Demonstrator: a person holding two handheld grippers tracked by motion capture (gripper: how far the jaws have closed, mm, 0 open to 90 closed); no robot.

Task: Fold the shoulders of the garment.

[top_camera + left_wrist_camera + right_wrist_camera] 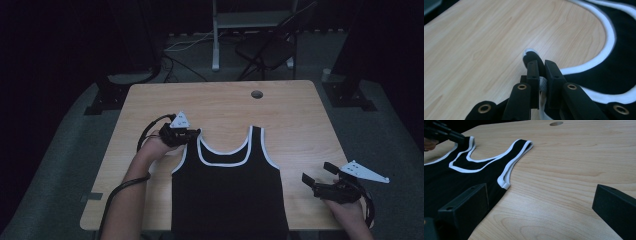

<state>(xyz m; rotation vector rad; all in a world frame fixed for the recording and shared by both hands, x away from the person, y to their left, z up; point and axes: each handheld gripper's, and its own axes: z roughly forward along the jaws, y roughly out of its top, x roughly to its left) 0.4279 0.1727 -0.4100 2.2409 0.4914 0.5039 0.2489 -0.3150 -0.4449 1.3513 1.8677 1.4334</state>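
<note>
A black tank top (pixel 227 195) with white trim lies flat on the wooden counter (pixel 295 120), its hem at the near edge and hanging a little over it, its two straps pointing toward the far edge; it sits about midway between the left and right edges. The left tongs (pixel 192 134) are at the tip of the strap nearer the left edge, and in the left gripper view the left tongs (pixel 542 72) are clamped together on the white-edged strap end (pixel 530 55), a bit of cloth pinched between the jaws; the person's left hand (pixel 155 145) grips that tool, with a black cable (pixel 145 132) looping behind it over the counter. The right tongs (pixel 316 176) are near the near right corner, just off the right side of the top and apart from it; the jaws stand wide apart with nothing between them, bare wood showing in the gap in the right gripper view (pixel 541 215); the right hand (pixel 350 210) holds that tool at the near edge. A round hole (pixel 257 94) is cut in the counter near the far edge; a dark chair (pixel 267 50) stands on the floor beyond the counter.
</note>
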